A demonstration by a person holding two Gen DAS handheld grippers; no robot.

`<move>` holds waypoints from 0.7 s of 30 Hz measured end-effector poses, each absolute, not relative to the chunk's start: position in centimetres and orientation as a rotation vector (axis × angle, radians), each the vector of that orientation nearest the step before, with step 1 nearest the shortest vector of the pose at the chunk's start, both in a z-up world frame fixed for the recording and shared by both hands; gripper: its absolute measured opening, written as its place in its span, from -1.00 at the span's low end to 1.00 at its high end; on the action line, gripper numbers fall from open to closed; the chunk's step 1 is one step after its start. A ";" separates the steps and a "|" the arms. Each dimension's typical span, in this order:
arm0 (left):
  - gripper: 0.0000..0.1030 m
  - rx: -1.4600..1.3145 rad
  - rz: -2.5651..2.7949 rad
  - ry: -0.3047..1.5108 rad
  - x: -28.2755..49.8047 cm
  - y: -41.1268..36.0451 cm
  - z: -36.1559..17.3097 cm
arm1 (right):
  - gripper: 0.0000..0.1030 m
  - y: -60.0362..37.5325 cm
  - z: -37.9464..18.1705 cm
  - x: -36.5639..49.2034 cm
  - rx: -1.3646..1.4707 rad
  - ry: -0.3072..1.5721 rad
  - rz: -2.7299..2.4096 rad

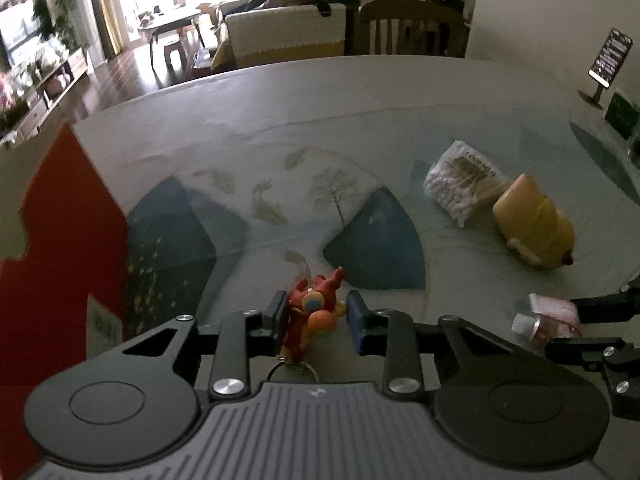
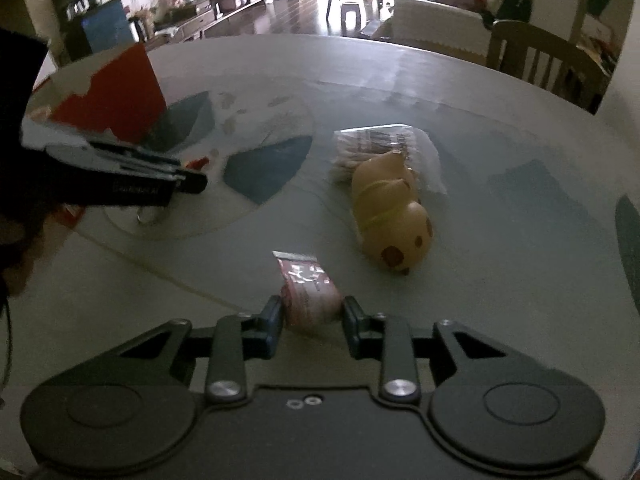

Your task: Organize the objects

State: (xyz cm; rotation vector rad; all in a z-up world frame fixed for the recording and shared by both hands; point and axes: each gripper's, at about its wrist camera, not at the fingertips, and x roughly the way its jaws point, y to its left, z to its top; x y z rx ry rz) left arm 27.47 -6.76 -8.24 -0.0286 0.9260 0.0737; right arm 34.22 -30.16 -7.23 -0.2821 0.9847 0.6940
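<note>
Two grippers work this table at once. Our left gripper (image 1: pixel 316 316) stands partly open around a small red and orange keychain figure (image 1: pixel 314 308); one finger seems to touch it, the other shows a gap, so we judge the hold not yet firm. Our right gripper (image 2: pixel 313 316) is closed down onto a small pink-labelled packet (image 2: pixel 308 296), both pads against its sides.

Risks from here, as we judge them: the figure is lumpy and carries a loose ring (image 1: pixel 294 370), so it could twist or slip out if we lift before the fingers meet it squarely. The packet looks soft and rounded, and a hard squeeze might pop it forward. The grippers sit near each other, so a careless swing could knock them together.

Nearby lie a yellow dog-shaped toy (image 2: pixel 394 222) on its side, touching a bag of cotton swabs (image 1: pixel 460 182), and a red box (image 2: pixel 116 96) at the left. The round table (image 1: pixel 360 92) has a glossy painted top; beyond it, a wooden chair (image 1: pixel 408 28), sofa and bright living room.
</note>
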 end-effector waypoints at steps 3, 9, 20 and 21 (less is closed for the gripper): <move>-0.45 -0.064 0.090 0.923 26.2 -6.4 -7.7 | -0.43 -30.3 -6.2 33.3 -0.250 0.977 0.692; -0.45 -0.161 0.087 0.890 23.0 -5.8 -5.6 | -0.43 -30.4 -4.0 31.4 -0.212 0.954 0.691; -0.45 -0.241 0.070 0.836 18.1 -5.4 -1.3 | -0.43 -28.9 0.9 27.4 -0.191 0.861 0.706; -0.45 -0.247 0.066 0.831 17.7 -5.2 -1.0 | -0.43 -28.6 1.4 27.1 -0.193 0.850 0.711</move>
